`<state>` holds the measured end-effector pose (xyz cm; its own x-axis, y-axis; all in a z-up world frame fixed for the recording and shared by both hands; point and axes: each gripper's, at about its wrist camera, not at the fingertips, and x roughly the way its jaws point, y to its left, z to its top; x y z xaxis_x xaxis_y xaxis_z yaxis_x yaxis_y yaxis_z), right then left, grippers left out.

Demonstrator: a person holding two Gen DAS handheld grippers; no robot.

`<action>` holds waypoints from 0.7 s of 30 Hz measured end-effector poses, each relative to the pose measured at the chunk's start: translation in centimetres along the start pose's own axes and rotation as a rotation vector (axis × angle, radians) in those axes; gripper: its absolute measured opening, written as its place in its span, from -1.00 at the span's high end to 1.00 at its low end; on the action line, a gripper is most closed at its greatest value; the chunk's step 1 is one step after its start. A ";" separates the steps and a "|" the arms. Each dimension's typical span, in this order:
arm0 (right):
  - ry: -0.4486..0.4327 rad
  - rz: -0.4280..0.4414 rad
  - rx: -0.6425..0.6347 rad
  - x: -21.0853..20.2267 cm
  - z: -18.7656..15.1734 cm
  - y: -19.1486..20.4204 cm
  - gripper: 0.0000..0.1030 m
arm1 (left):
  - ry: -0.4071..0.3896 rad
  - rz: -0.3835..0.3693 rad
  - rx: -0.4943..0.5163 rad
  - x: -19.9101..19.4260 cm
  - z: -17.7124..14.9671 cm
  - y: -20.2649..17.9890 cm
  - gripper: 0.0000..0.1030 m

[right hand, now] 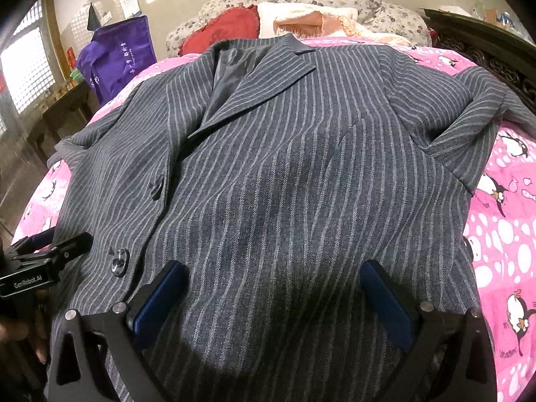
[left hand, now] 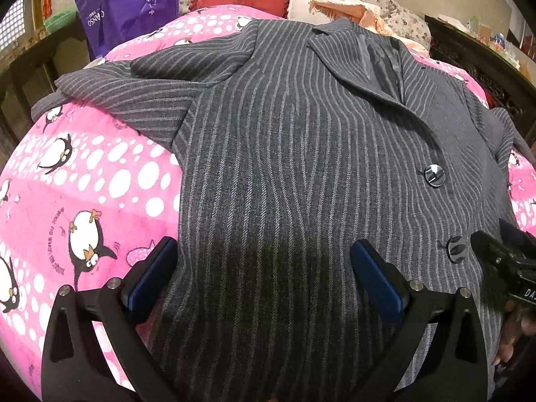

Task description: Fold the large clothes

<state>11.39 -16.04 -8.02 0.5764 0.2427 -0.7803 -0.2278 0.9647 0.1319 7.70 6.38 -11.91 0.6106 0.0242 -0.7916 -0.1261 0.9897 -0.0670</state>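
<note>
Grey pinstriped jacket lies spread front-up on a pink penguin-print bedcover, collar toward the pillows, both sleeves out to the sides. Two dark buttons sit along the front edge. Left gripper hangs over the jacket's lower hem, blue-padded fingers spread to full width, nothing caught between them. Right gripper is likewise over the hem on the other front panel, fingers wide apart, gripping nothing. Purple bag stands beside the bed; red cushion at its head.
</note>
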 end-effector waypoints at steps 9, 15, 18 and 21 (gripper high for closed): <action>-0.004 -0.010 -0.001 -0.3 -0.1 0.1 -1.00 | -0.004 -0.036 -0.036 -4.4 3.0 6.3 -0.99; -0.006 0.002 0.006 -0.3 -0.1 -0.1 -1.00 | -0.078 0.008 -0.275 -3.8 8.3 20.9 -0.99; -0.008 0.003 0.007 -0.2 -0.1 -0.1 -1.00 | -0.079 -0.016 -0.437 -1.3 9.7 28.2 -0.99; -0.008 0.004 0.007 -0.2 -0.1 -0.1 -1.00 | -0.079 -0.064 -0.565 1.5 10.6 33.2 -0.99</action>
<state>11.25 -16.23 -7.90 0.5821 0.2474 -0.7746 -0.2245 0.9645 0.1393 12.67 40.81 -8.87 0.6842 -0.0010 -0.7293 -0.4727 0.7609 -0.4445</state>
